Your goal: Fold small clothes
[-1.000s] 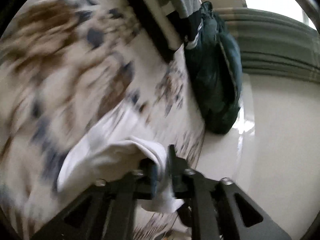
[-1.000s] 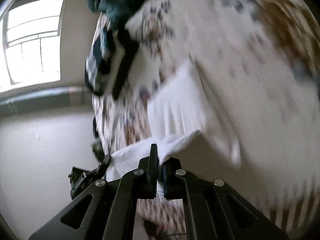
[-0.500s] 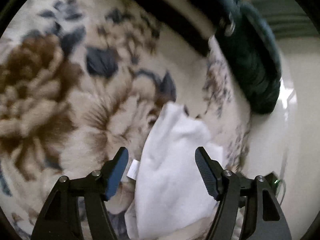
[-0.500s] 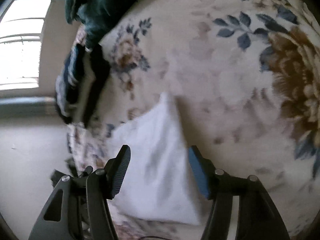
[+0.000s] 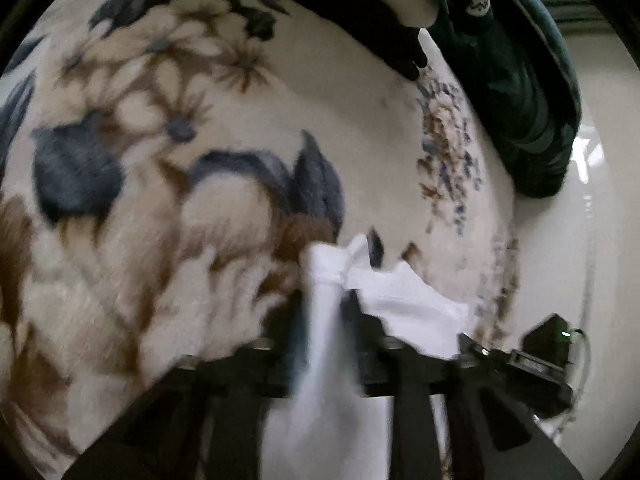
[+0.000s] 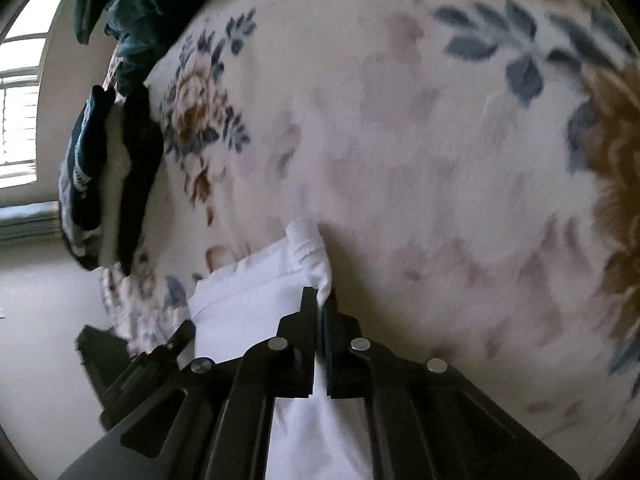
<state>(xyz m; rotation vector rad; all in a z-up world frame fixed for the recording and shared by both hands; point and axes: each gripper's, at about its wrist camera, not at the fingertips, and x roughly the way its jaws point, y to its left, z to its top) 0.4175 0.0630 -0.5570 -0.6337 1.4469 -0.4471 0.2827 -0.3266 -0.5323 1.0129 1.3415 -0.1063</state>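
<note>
A small white garment (image 5: 408,304) lies bunched on a floral blanket (image 5: 200,152) near the bed's edge. My left gripper (image 5: 325,300) has a gathered fold of it between its fingers; the jaws are closing and the cloth puckers just above the pads. In the right wrist view the same white garment (image 6: 248,292) stretches left from my right gripper (image 6: 320,300), which is shut on its hemmed corner. Both grippers point steeply down at the blanket (image 6: 400,140). The left view is motion-blurred.
A stack of folded dark and striped clothes (image 6: 104,184) sits at the blanket's far edge, with a dark green jacket (image 5: 520,100) beside it. Pale floor (image 6: 40,320) lies beyond the bed edge. A window is at the upper left of the right wrist view.
A second ago both grippers held the cloth in the air. Half a second ago both stood open over the garment laid on the blanket. Now both are lower and closed on it again.
</note>
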